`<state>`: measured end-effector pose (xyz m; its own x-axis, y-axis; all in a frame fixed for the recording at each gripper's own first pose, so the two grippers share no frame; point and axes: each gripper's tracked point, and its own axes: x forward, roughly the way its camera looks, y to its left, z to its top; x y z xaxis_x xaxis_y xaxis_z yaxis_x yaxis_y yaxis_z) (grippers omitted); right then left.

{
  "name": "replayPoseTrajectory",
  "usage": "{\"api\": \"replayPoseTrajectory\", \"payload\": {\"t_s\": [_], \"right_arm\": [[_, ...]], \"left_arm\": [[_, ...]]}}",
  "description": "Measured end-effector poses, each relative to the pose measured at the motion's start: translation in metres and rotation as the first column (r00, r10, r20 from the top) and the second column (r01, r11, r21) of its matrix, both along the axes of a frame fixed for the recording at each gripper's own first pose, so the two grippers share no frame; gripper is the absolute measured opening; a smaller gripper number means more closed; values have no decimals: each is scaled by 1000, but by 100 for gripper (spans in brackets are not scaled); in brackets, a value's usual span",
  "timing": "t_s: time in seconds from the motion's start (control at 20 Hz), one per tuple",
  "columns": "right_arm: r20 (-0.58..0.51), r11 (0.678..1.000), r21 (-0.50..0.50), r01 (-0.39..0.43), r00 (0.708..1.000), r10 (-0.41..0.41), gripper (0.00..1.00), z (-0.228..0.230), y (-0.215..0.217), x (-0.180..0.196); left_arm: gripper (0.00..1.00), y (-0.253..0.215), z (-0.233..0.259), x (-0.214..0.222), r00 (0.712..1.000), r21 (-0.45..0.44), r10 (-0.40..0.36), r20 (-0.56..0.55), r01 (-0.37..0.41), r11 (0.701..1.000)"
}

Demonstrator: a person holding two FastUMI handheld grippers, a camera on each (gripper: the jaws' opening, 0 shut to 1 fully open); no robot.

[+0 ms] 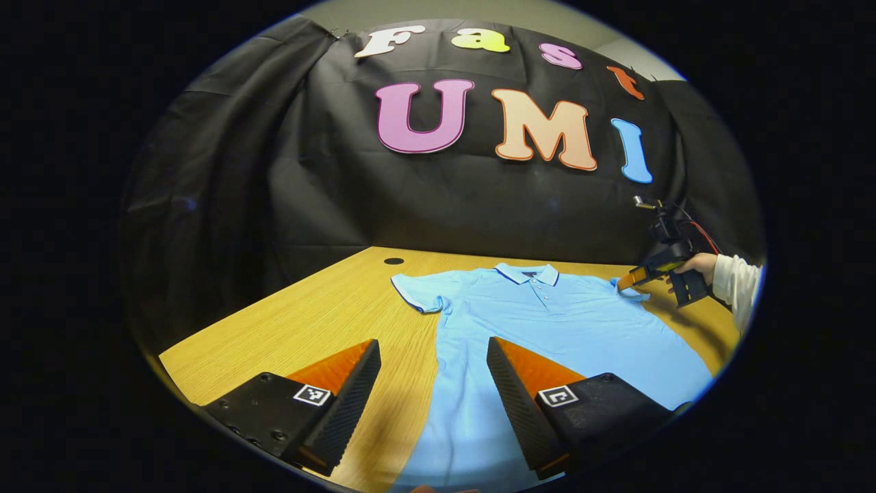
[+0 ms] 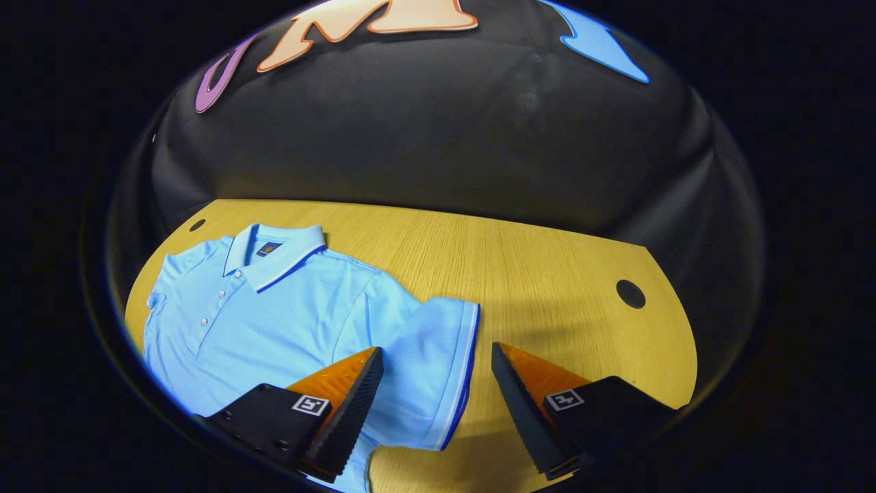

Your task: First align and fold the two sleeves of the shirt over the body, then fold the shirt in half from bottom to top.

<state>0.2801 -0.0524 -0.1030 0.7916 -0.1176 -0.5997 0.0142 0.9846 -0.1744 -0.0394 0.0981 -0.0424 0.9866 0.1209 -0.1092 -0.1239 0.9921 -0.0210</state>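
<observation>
The left gripper (image 1: 433, 356) hangs with its fingers spread apart over the near edge of the wooden table (image 1: 321, 315), above the hem side of the light blue polo shirt (image 1: 547, 322), gripping nothing. The shirt lies flat, face up, collar (image 1: 528, 274) toward the far edge and both short sleeves spread out. The right gripper (image 2: 436, 359), held by a hand (image 1: 698, 266) in a white sleeve (image 1: 742, 284), also stands parted, its fingers straddling the striped cuff of the shirt's sleeve (image 2: 438, 363) near the table's edge. Dark round holes (image 2: 630, 294) sit near the table's far corners.
</observation>
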Motion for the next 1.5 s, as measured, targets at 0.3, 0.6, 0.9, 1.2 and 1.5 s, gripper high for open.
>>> {"api": "replayPoseTrajectory", "payload": {"t_s": [0.3,0.6,0.9,1.2,1.5], "right_arm": [[-28,997,76,10,1000,-8,96,-6,3,-2],[-5,995,77,-56,998,56,73,-8,16,1],[-9,993,107,-58,998,59,12,-8,30,0],[7,997,50,-55,998,54,5,11,37,-7],[103,987,95,-126,988,116,5,44,96,-9]], "left_arm": [[94,-6,-2,6,1000,-9,-21,-3,21,1000],[94,-6,-7,6,1000,-22,-23,-16,23,999],[94,-5,-8,0,1000,-36,-20,-13,19,999],[94,-4,-3,1,1000,-34,-18,4,18,999],[94,-8,0,0,999,-32,-35,7,35,999]]}}
